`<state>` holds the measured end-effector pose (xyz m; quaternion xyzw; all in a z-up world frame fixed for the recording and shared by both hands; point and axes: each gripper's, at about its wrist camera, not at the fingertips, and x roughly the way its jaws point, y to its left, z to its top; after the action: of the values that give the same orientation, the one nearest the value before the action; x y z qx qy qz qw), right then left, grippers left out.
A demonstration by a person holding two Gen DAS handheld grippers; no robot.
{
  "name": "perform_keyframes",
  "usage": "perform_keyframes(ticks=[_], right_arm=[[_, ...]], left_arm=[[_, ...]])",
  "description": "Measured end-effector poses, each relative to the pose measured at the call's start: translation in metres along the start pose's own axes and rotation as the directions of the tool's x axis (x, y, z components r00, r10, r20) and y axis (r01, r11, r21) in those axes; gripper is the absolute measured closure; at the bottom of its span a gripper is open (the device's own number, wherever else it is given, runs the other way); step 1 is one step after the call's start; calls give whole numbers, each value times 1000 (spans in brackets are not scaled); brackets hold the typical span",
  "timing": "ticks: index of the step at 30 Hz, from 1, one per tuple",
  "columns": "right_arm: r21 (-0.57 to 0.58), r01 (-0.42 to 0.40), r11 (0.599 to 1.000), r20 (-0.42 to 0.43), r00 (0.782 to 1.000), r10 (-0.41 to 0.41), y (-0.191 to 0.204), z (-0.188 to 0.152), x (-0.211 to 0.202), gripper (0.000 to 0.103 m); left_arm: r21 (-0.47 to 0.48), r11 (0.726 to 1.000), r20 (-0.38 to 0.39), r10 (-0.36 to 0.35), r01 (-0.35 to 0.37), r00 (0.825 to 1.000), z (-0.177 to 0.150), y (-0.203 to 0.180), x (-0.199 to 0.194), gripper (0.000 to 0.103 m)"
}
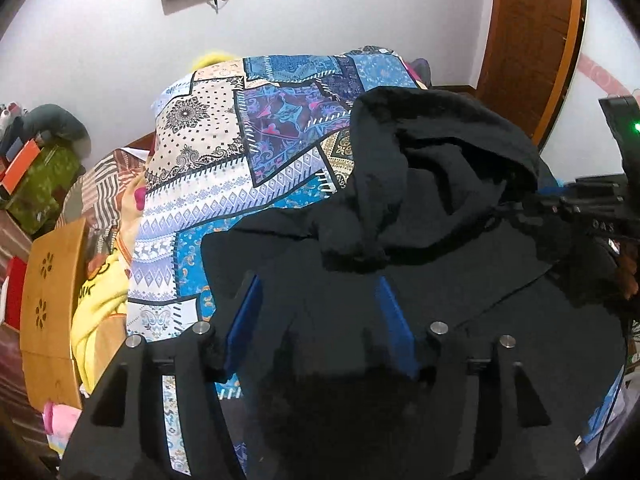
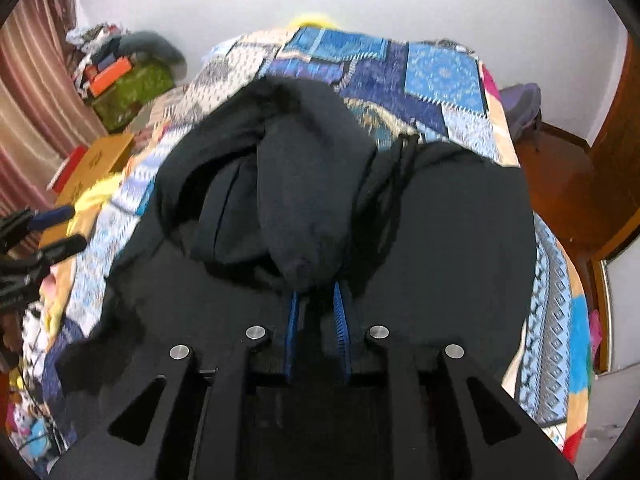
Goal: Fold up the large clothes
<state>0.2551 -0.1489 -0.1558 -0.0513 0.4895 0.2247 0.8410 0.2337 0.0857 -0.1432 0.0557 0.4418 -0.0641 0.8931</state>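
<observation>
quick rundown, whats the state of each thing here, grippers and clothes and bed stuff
left gripper: open, blue pads apart, no cloth between them
right gripper: slightly open, bunched cloth at its tips, grip unclear
black hoodie: spread on the bed, hood flopped down over the body, crumpled
patchwork bedspread: laid over the bed, partly covered by the hoodie
yellow garment: heaped at the bed's edge, unfolded
wooden door: cannot tell if shut

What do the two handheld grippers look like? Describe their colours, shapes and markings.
Both are matte black, angular tools with triangular cut-outs in the frame and round silver pins at the finger pivots. The left gripper has flat blue pads lining its two fingers. The right gripper has blue pads too, one with a ribbed, toothed edge. Seen from the left wrist view, the right gripper's body carries a small green light and faint white lettering.
</observation>
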Motion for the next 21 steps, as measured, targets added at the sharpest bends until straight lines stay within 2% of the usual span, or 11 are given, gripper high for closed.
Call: perform_keyframes(ticks=[1,3,6,13,18,21], right_arm=[[-12,4,1000,-10,1000,-4,0,1,-3,81],[-26,14,1000,0,1000,-14,2,-1,-11,65],[-37,17,999,56,998,-15,2,4,-27,52],[28,-45,999,134,990,41,-7,37,-31,50],[57,-31,998,130,991,23,-18,61,-8,50],[80,-62,995,97,994,54,-26,74,10,50]], left_arm=[[-5,1000,1,-7,7,1000,0,0,1,42],[-11,1000,4,-20,20,1000,6,-5,1,42],[-4,999,19,-33,33,999,18,-11,4,42],[18,999,64,-52,51,997,61,-18,18,38],[14,996,83,-89,88,993,90,-16,35,38],[-14,993,54,-117,118,992,105,-12,58,38]])
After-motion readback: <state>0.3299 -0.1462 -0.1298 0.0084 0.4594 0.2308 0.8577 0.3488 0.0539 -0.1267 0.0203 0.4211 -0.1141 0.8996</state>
